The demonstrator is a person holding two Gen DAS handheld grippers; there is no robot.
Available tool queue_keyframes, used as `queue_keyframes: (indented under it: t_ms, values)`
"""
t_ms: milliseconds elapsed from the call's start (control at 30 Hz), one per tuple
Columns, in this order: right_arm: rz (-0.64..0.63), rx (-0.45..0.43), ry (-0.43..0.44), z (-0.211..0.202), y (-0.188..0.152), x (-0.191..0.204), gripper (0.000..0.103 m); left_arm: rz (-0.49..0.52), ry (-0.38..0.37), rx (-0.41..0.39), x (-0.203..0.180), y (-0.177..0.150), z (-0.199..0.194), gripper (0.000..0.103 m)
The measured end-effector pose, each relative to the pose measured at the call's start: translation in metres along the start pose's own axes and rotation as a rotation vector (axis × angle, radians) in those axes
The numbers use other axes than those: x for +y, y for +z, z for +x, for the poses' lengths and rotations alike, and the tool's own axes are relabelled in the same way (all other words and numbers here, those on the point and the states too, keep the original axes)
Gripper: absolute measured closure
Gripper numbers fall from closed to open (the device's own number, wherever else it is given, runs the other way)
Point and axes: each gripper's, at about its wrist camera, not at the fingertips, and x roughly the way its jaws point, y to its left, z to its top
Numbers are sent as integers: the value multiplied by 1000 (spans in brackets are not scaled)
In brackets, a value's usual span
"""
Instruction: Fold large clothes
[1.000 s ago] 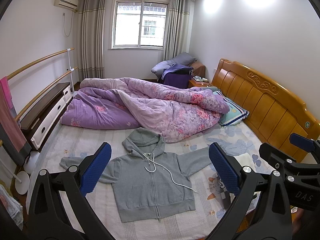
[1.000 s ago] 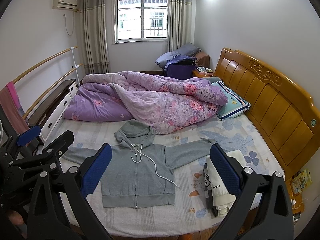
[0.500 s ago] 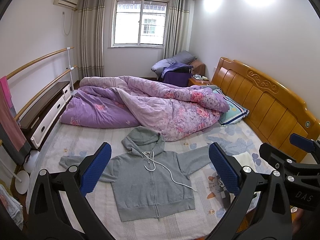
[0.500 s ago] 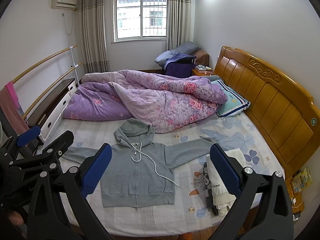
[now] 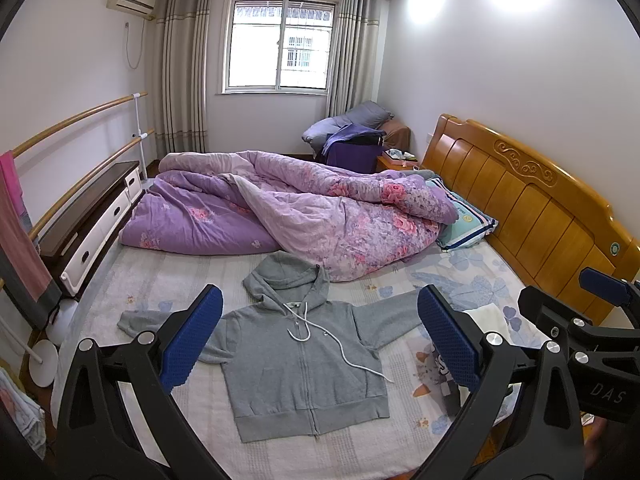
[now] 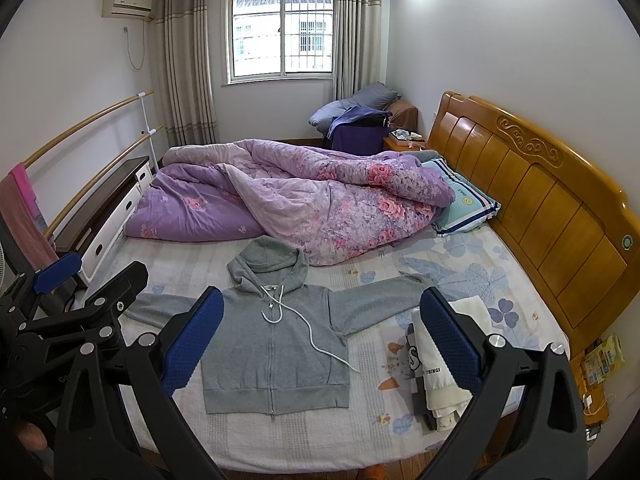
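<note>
A grey zip-up hoodie point(image 5: 296, 364) lies flat, front up, on the near half of the bed, sleeves spread left and right, hood toward the quilt. It also shows in the right wrist view point(image 6: 276, 356). My left gripper point(image 5: 320, 340) is open and empty, held above the near bed edge. My right gripper point(image 6: 322, 340) is open and empty too, level with it. Each gripper shows at the edge of the other's view, the right one point(image 5: 592, 320) and the left one point(image 6: 76, 300).
A crumpled purple floral quilt point(image 5: 304, 208) fills the far half of the bed. A stack of folded clothes point(image 6: 436, 364) lies right of the hoodie. A wooden headboard point(image 6: 540, 200) stands at the right, a drawer unit point(image 5: 92, 220) and rails at the left.
Both grippers have drifted slightly; the hoodie sits a little lower in the views. Nothing was grasped or moved.
</note>
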Motion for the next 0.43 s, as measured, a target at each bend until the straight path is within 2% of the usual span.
queue_keyframes:
  t_ms: [433]
  values:
    - [-1, 3, -2, -1, -2, 3, 8, 0, -17, 9, 0, -4, 6, 5]
